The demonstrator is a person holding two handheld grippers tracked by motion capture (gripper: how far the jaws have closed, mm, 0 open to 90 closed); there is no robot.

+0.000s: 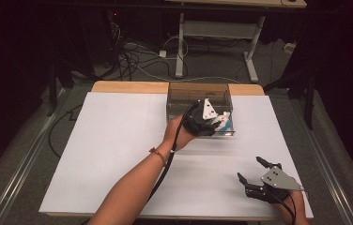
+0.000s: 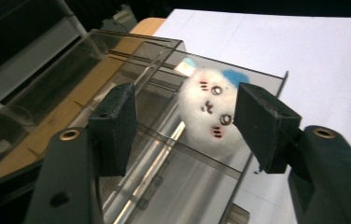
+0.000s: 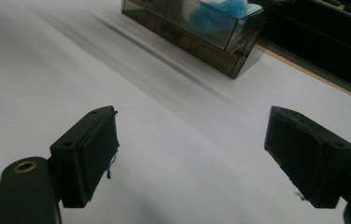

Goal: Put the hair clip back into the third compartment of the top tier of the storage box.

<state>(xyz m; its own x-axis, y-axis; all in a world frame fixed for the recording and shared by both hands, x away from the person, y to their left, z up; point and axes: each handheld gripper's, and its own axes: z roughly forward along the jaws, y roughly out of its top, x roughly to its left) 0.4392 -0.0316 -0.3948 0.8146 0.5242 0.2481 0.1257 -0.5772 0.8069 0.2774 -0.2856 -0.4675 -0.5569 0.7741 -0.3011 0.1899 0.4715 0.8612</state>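
A smoky clear acrylic drawer box (image 1: 198, 93) stands at the back middle of the white table (image 1: 118, 154). Its drawer (image 2: 257, 79) is pulled out, and a round white plush toy (image 2: 208, 109) with a blue ear and a small face lies in it. My left gripper (image 2: 183, 126) hovers open over that drawer, one pad on each side of the toy and nearer than it. From above, the left gripper (image 1: 212, 122) covers the box's front, with the toy (image 1: 224, 123) peeking out. My right gripper (image 1: 249, 168) rests open and empty near the front right edge.
The right gripper view looks over bare white table toward the box (image 3: 183, 32) and the blue of the toy (image 3: 220, 9). A wooden strip (image 1: 127, 87) edges the table's far side. Beyond it are cables (image 1: 137, 61) and a desk frame (image 1: 180, 47) on the floor.
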